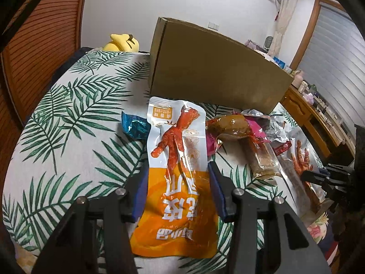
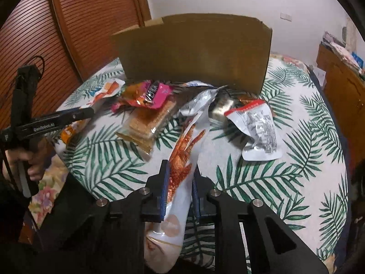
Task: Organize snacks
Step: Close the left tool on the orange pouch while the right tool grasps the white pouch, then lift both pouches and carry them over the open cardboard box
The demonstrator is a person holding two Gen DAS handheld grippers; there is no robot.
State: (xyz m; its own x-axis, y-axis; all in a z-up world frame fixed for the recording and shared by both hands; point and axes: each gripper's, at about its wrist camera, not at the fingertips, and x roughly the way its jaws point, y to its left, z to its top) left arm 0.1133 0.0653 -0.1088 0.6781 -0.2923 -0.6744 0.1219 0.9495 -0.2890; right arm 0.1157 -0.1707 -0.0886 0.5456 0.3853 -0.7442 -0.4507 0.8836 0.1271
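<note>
Two grippers clamp snack packets before the tall brown cardboard box [image 1: 212, 68]: left gripper [image 1: 175, 178] on an orange-and-white chicken-foot pouch [image 1: 178, 171], right gripper [image 2: 180, 180] on a white chicken-foot pouch [image 2: 182, 159].

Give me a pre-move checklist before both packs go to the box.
1. Right gripper shut on white chicken-foot pack: ok.
2. Left gripper gripping orange pack: ok, fingers at both edges; firmness cannot tell.
3. Cardboard box upright behind the snack pile: ok.
4. Box opening accessible: cannot tell, only its outer wall shows.
5. Cracker pack clear of the right gripper: ok.
6. Grippers apart from each other: ok.
</note>
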